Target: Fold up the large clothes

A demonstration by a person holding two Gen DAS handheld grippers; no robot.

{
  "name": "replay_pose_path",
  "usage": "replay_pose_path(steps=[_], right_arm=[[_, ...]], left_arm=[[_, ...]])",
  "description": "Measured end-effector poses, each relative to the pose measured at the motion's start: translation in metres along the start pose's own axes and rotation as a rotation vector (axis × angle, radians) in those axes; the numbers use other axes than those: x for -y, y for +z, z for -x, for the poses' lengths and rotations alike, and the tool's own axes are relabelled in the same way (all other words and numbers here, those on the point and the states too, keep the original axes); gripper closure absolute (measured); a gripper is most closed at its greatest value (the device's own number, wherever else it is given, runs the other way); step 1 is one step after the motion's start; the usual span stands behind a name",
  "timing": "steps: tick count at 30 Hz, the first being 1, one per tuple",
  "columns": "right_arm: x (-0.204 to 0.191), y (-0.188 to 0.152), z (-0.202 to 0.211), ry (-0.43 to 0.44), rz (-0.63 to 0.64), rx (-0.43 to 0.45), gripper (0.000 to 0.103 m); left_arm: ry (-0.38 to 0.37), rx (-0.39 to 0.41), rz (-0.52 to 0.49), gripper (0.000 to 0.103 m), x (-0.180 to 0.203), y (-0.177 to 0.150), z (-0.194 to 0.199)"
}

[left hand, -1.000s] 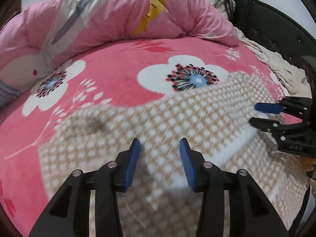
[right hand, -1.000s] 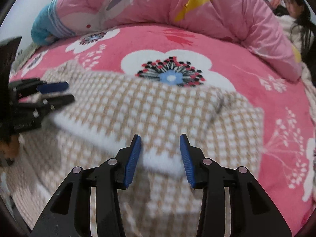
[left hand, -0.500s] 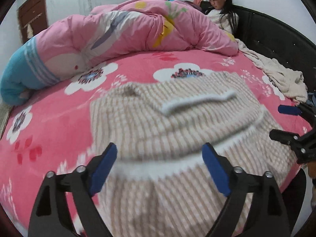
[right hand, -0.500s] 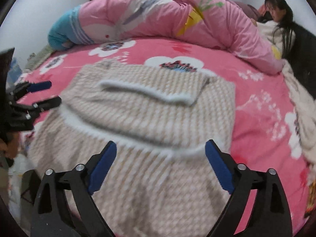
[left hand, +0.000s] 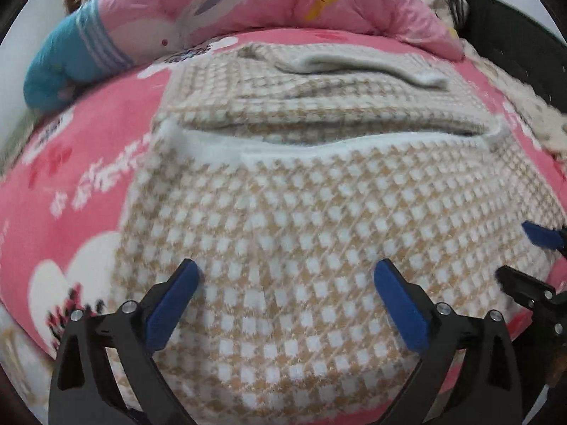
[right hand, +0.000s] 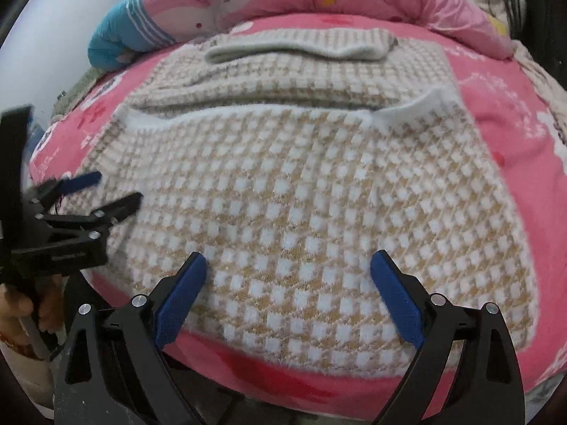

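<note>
Knitted beige-and-white sweater (left hand: 319, 233), half folded on the pink bed (left hand: 71, 184).
Soft, floppy and light; best pinched at its near hem corners. Left tongs (left hand: 287, 297) and right tongs (right hand: 288, 283) have just been opening, nothing between them.

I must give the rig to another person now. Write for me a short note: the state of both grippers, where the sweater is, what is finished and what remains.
Left gripper: open, nothing between the fingers; its jaws have just been opening.
Right gripper: open, also empty; its jaws have just been opening too.
Checked sweater: lies flat on the pink flowered blanket; both grippers hang over its near hem.
Done: the sleeves look folded in across the far part, white cuff on top, and the near part is laid over.
Left: probably another fold from the near hem to make it compact.
</note>
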State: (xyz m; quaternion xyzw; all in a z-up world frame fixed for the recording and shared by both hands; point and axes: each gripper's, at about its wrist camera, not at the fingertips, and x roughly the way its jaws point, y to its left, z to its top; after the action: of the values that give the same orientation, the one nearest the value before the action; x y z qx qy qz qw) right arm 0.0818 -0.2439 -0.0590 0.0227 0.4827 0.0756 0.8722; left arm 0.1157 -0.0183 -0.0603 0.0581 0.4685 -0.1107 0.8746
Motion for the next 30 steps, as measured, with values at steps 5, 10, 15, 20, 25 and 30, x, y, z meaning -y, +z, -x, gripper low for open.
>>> replay_pose_path(steps=[5, 10, 15, 20, 25, 30], right_arm=[[0.009, -0.006, -0.002, 0.025, -0.035, 0.022, 0.008], [0.012, -0.012, -0.001, 0.042, -0.025, 0.049, 0.008], [0.022, -0.021, 0.003, 0.101, -0.016, 0.050, 0.008], [0.022, -0.026, 0.007, 0.108, 0.021, 0.056, 0.008], [0.016, -0.032, 0.011, 0.091, 0.048, 0.071, 0.008], [0.012, -0.026, 0.010, 0.087, 0.038, 0.044, 0.008]], left_arm=[[0.013, 0.011, 0.001, 0.004, 0.000, -0.002, 0.000], [0.010, 0.007, 0.009, 0.004, 0.000, -0.001, 0.000], [0.018, 0.004, 0.020, 0.004, -0.001, -0.004, 0.001], [0.030, 0.009, 0.023, 0.004, 0.002, -0.005, 0.001], [0.038, 0.006, 0.019, 0.004, 0.006, -0.005, 0.002], [0.044, 0.008, 0.027, 0.004, 0.006, -0.005, 0.003]])
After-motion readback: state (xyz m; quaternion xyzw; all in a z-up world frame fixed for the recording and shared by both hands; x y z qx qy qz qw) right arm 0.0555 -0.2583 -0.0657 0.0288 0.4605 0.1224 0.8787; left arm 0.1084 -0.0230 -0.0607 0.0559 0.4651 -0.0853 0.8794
